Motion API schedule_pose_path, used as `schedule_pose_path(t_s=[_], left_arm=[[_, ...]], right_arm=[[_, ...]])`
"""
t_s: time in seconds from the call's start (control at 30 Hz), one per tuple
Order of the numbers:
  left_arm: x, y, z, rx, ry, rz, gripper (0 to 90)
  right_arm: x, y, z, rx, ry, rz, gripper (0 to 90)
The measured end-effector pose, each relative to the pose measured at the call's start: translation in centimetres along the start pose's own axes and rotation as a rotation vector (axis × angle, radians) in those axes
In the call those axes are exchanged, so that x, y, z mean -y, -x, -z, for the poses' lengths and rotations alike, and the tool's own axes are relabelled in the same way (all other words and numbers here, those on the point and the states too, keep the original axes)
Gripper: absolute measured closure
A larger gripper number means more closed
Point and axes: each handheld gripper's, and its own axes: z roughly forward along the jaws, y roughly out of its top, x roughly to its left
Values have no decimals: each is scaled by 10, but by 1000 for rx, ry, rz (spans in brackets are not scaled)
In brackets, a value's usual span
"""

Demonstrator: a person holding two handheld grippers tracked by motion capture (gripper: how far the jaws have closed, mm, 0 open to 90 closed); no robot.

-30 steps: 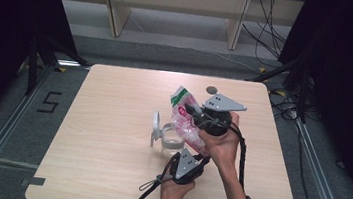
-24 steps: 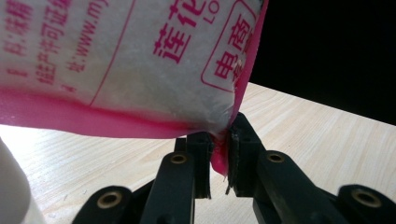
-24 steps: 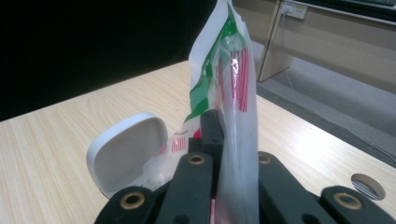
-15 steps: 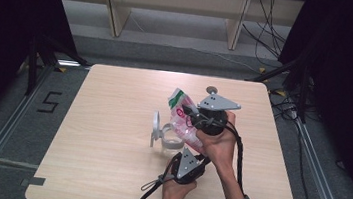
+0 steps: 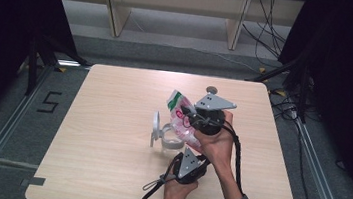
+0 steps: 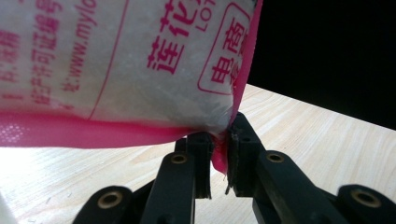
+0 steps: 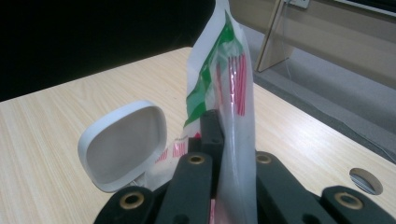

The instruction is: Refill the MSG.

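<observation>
Bag (image 5: 182, 123) over jar (image 5: 172, 140) — both tongs clamped on it.
Keep L gripper (image 6: 219, 156) on the corner, R gripper (image 7: 219, 126) up top — tilt slow.

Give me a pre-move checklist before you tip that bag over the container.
1. Left tongs gripping the bag: ok, jaws pinch its pink bottom corner.
2. Right tongs gripping the bag's upper part: ok, jaws are closed on the film near the green end.
3. Lid out of the way: ok, it stands open beside the bag.
4. Container under the bag: ok by the high view, the bag hangs over it.
5. Bag mouth open: cannot tell, the top edge is not clearly shown.
6. Container upright and steady on the table: cannot tell, it is mostly hidden by the bag and hands.
</observation>
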Motion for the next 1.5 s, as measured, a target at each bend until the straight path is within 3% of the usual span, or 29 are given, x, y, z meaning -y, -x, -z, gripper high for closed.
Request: schedule_pose_path(t_s=[0.87, 1.07, 1.23, 1.5], left_arm=[[0, 3, -5, 0, 10, 5, 807], [-1, 4, -6, 7, 15, 12, 807], [-1, 4, -6, 7, 18, 12, 807], [-2, 5, -6, 10, 14, 14, 808]], right_arm=[[-1, -3, -5, 8, -29, 45, 900], [-1, -6, -6, 12, -26, 23, 900], [-1, -5, -7, 8, -26, 55, 900], [-1, -7, -9, 3, -45, 39, 900]])
